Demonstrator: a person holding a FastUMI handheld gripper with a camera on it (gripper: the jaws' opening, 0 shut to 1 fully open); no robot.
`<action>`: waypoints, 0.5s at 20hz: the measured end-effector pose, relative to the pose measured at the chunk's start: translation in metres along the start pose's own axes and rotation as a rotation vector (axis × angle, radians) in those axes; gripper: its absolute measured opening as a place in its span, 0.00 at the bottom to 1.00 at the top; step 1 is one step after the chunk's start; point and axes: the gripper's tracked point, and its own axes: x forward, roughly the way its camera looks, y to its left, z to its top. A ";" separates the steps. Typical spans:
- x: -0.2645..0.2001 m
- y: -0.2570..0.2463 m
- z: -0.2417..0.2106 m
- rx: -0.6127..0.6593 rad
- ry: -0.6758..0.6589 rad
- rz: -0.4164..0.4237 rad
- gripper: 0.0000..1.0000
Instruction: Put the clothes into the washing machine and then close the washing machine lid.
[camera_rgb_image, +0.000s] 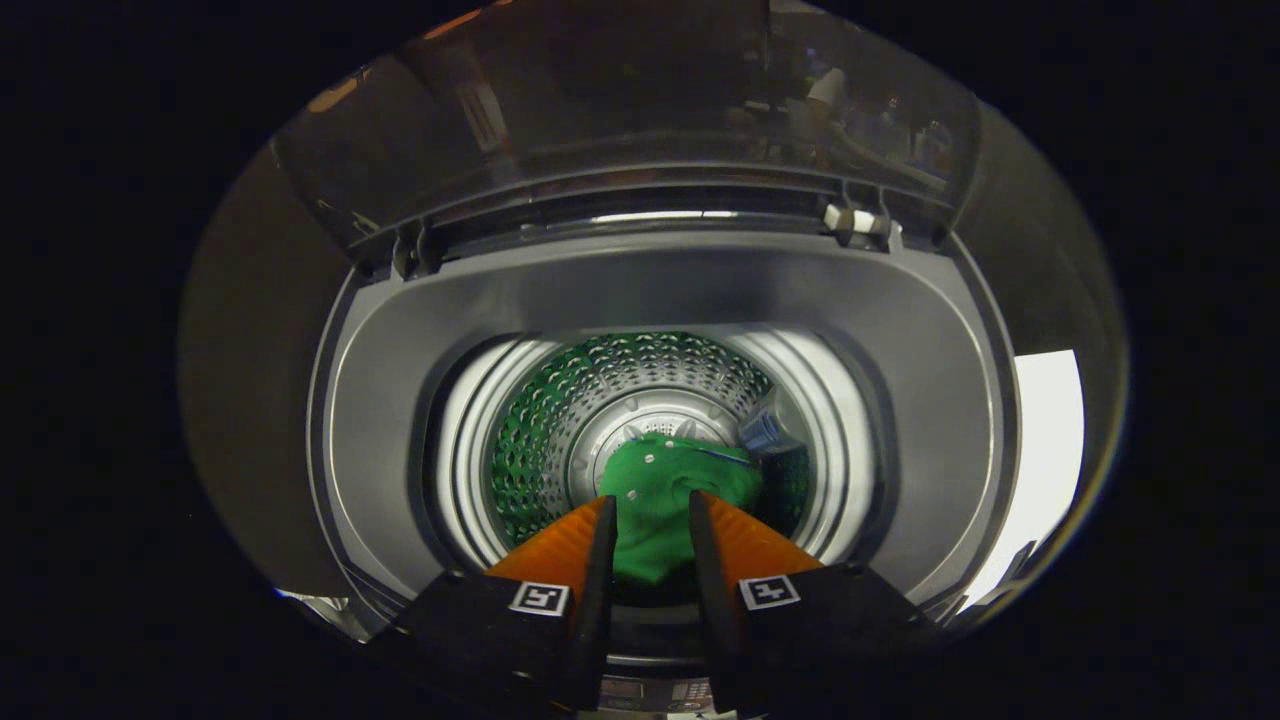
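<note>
I look down into a top-loading washing machine (640, 285) whose clear lid (640, 110) stands raised at the back. A green garment (672, 468) with small white buttons lies at the bottom of the perforated steel drum (600, 385). My gripper (651, 498) hangs over the drum's near side, its fingers apart. The green cloth shows through the gap between them and spreads wider than the gap beyond the tips. Neither finger visibly presses on it.
The grey top ring (900, 400) surrounds the drum opening. Lid hinges sit at the back, one with a white piece (857, 222). A silvery fitting (768, 430) is on the drum's right wall. The control panel (650, 692) lies below the fingers.
</note>
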 end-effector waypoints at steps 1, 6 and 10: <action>-0.005 0.000 0.002 -0.001 -0.009 -0.002 0.53; -0.032 -0.003 0.009 -0.029 -0.070 -0.026 0.97; -0.064 -0.001 0.015 -0.048 -0.111 -0.043 1.00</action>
